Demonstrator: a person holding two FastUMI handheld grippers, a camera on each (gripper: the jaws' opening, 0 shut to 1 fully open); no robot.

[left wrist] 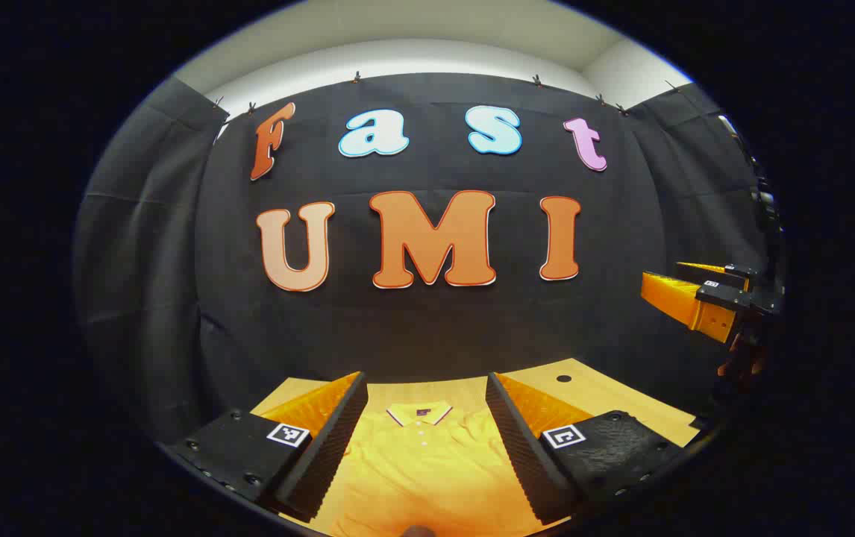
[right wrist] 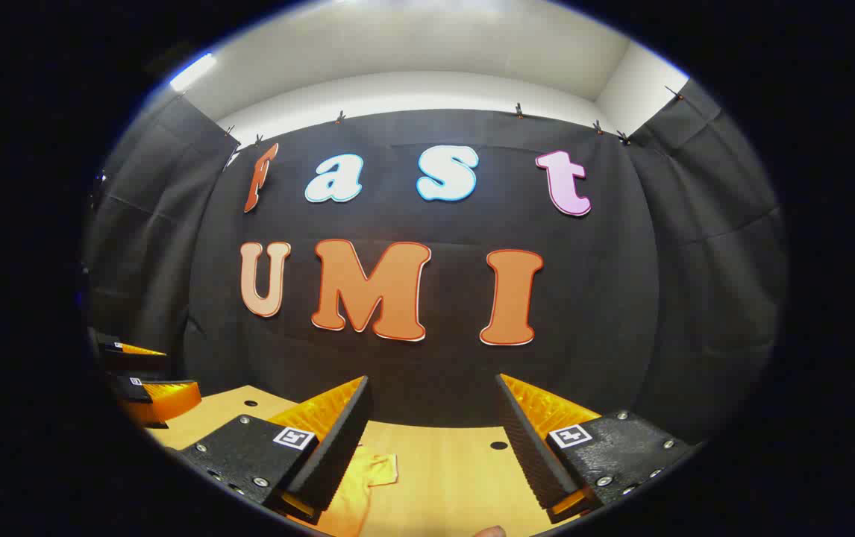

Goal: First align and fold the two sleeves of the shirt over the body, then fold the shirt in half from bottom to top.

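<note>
Both grippers apart above shirt [left wrist: 427,462]

A wooden table [right wrist: 442,477] stands before the black cloth wall [right wrist: 696,298].

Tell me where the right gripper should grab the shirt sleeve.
Take the sleeve at its cuff end, coming down from above. It lies flat on the table just left of the open right gripper, so one finger likely must slide under the hem.

Shirt [left wrist: 427,462]: soft cloth, faintly creased. Table [right wrist: 450,470]: smooth matt wood. Booth wall [left wrist: 427,328]: matt cloth.
</note>
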